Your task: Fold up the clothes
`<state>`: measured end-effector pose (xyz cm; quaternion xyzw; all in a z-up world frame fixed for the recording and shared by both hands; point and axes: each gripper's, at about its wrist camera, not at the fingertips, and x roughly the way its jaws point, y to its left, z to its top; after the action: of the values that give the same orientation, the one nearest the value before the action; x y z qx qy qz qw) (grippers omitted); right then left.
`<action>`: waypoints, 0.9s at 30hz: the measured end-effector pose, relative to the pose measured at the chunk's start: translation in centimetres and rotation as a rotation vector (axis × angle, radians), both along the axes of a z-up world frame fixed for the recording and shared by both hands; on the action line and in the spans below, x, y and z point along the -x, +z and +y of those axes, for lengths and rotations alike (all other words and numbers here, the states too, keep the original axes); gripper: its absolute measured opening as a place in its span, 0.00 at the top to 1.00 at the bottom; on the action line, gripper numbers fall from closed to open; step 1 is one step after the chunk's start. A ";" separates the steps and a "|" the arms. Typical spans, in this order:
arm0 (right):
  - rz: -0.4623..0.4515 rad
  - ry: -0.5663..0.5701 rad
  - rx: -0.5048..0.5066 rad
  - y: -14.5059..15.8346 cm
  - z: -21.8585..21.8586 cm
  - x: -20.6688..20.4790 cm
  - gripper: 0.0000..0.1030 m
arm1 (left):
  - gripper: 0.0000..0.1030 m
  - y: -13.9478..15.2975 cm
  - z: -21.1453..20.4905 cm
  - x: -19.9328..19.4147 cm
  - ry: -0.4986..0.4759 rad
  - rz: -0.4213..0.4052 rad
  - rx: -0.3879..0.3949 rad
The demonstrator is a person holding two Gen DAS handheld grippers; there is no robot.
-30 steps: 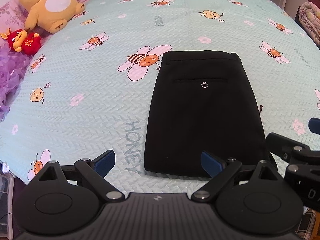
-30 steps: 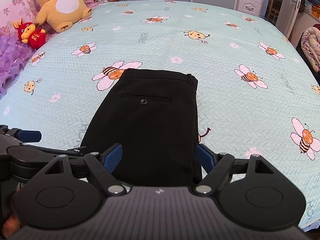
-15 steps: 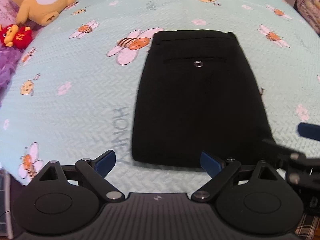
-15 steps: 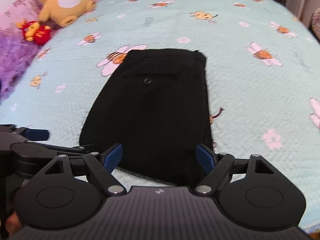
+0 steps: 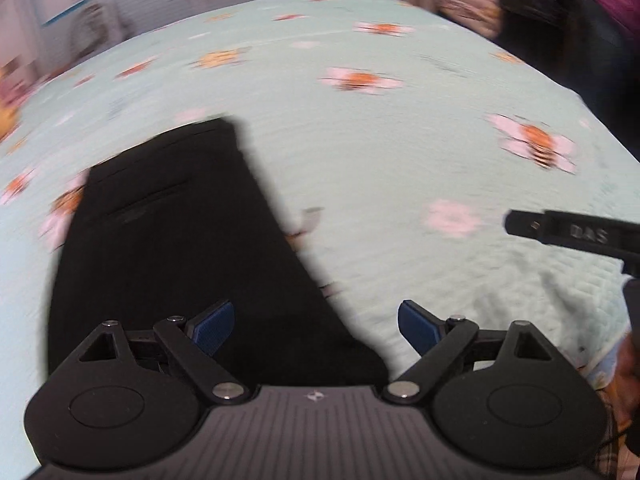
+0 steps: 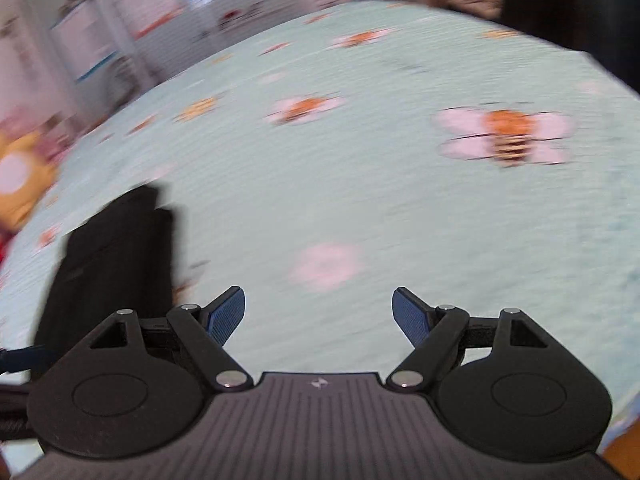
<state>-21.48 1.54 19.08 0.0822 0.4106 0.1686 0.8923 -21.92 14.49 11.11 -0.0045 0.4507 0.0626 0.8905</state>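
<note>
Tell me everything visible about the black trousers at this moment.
The black trousers lie folded flat on the mint bee-print bedspread, a dark, plain fabric, narrower at the far waistband end. A back-pocket slit shows faintly through the motion blur. In the left wrist view they fill the lower left; in the right wrist view they sit at the far left. Neither open gripper holds them; contact is unclear.

A: How does the left gripper (image 5: pixel 312 326) stand?
B: Jaws spread wide, blue pads (image 5: pixel 211 326) at eight and four o'clock of its own view, nothing between them.
A: And the right gripper (image 6: pixel 318 316)?
B: The same, wide apart and empty. In the left wrist view part of it juts in at three o'clock.
</note>
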 end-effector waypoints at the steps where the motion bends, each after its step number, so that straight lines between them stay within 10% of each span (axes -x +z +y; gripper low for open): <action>1: -0.009 -0.019 0.013 -0.4 -0.6 -0.7 0.22 | 0.10 -0.6 -1.2 -1.2 -0.028 -0.004 0.001; 11: -0.104 -0.213 0.148 -4.5 -6.6 -8.2 0.22 | 0.10 -7.4 -7.9 -14.3 -0.073 -0.038 -0.038; 19: -0.181 -0.224 0.280 -8.7 -7.7 -13.4 0.11 | 0.00 -9.9 -11.6 -18.5 -0.181 -0.215 -0.075; 27: -0.197 -0.261 0.158 -9.2 -9.0 -14.2 0.00 | 0.00 -11.1 -10.1 -20.6 -0.190 -0.283 0.002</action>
<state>-7.28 -7.44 9.92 0.0475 0.3189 0.0256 0.9463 -1.30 4.38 0.04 0.0282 0.3193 -0.0236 0.9469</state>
